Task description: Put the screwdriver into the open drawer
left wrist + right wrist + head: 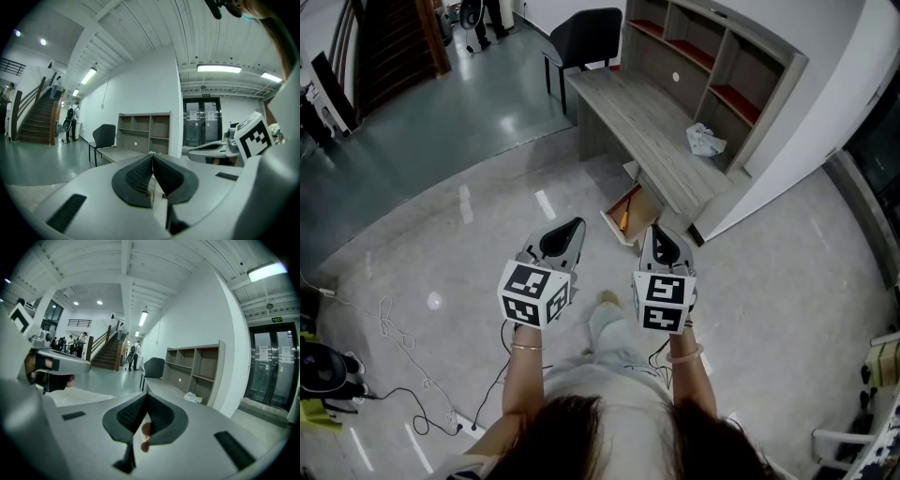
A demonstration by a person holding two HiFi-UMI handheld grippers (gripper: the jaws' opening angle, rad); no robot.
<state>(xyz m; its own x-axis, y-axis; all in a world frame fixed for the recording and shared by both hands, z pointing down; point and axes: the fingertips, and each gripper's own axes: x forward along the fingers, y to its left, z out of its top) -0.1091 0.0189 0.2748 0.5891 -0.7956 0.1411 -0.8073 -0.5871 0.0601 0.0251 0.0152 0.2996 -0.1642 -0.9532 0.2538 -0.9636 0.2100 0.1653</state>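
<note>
**Left gripper** (567, 234): jaws closed tip to tip, nothing between them. Held above the floor, short of the desk (647, 122).

**Right gripper** (664, 246): jaws closed, pads meeting, nothing held. A small brown-orange patch shows through the gap under the tips in the right gripper view, too small to identify. This is the gripper nearer the drawer.

**Drawer** (614, 228): pulled open below the desk's front edge, its inside showing.

**Screwdriver** (623, 219): a thin orange-yellow item, apparently the tool, lying inside the drawer near its front edge. It touches neither gripper. It sits just ahead of the right jaws and to the left of their line, and ahead and right of the left jaws.

**Step in hand (judgement):** placement looks done, with both grippers empty and clear.
- Hold them off the drawer's front edge so it is not knocked.
- If reseating is needed, use the right gripper. Come down from above with the jaws parted across the shaft, and avoid the drawer's walls.
</note>
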